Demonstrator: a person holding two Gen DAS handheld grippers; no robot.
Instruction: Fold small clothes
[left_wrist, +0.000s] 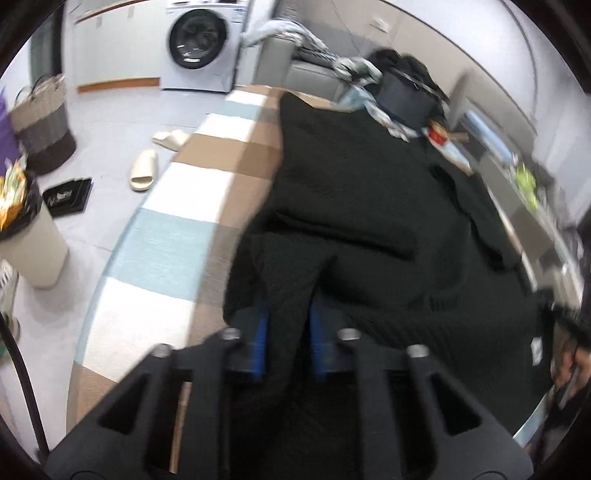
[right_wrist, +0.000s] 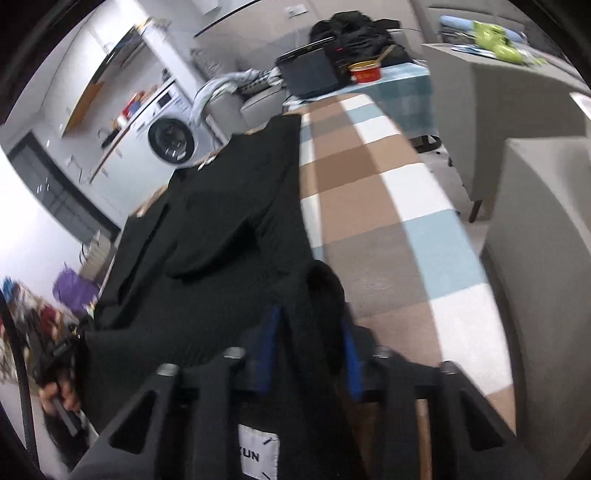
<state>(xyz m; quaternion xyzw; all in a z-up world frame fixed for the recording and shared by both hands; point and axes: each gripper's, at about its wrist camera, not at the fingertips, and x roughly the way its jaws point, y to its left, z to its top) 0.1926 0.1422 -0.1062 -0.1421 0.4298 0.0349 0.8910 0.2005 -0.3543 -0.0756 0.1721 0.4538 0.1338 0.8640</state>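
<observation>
Garment: black, spread ahead on checked cloth.
Left claw: clenched on a fabric fold.
Right claw: clenched on another fold.
Advice: both edges should be laid down level together.

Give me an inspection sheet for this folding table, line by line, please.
Surface: checked tablecloth in brown, white and pale blue.
Job's things: black knit garment spread over the cloth, partly folded; white label near the right tongs.
Clutter: red tin, black tray and dark bag at the far end.
Grippers: left tongs shut on the garment's edge; right tongs shut on another bunched edge.
Cables: black cable at left.
Surroundings: washing machine, slippers, laundry basket, bin, grey sofa.
</observation>
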